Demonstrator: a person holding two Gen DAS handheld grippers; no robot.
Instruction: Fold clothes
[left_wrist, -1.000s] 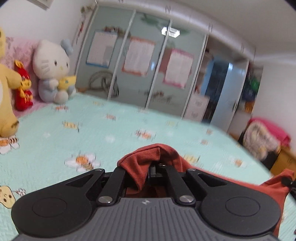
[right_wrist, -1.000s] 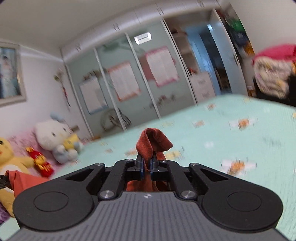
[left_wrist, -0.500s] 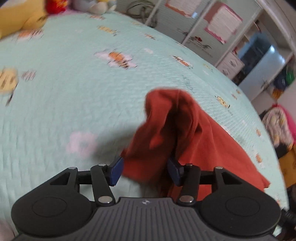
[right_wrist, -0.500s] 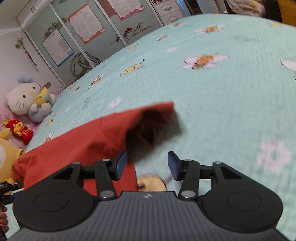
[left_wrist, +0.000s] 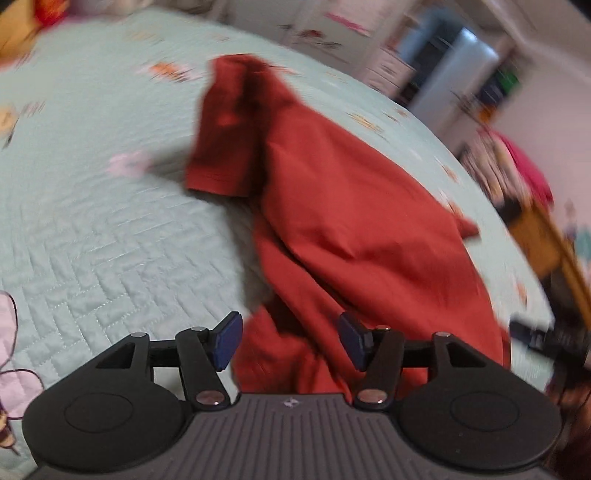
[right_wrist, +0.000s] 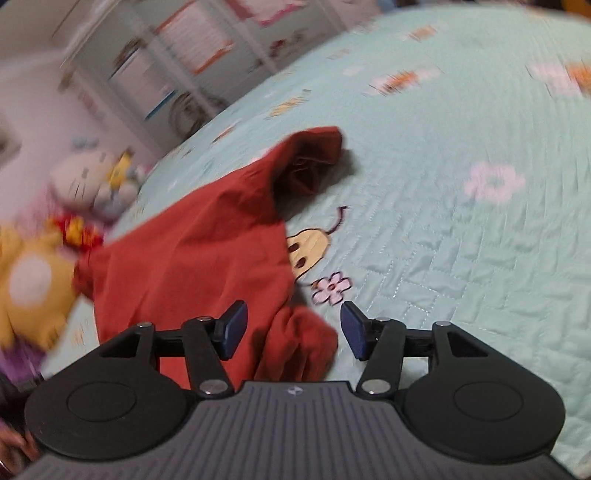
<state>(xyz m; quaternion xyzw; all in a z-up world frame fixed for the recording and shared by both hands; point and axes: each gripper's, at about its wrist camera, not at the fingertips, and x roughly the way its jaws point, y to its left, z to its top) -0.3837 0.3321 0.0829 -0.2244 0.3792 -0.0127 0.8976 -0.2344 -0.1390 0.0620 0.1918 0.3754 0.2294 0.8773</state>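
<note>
Right wrist alone shows plush toys (right_wrist: 92, 177), red shirt (right_wrist: 192, 251) shared.

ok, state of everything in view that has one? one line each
red shirt: released, lying crumpled on the bed, not folded
left gripper: jaws opening, cloth between them, pads not pressing it
right gripper: jaws opening, cloth between them, not gripped
left sleeve: flopped over, lying on the quilt

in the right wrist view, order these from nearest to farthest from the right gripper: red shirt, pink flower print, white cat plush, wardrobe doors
From the right gripper:
1. red shirt, between the opening jaws, untouched
2. pink flower print, just ahead on the quilt
3. white cat plush, far left
4. wardrobe doors, beyond the bed
</note>
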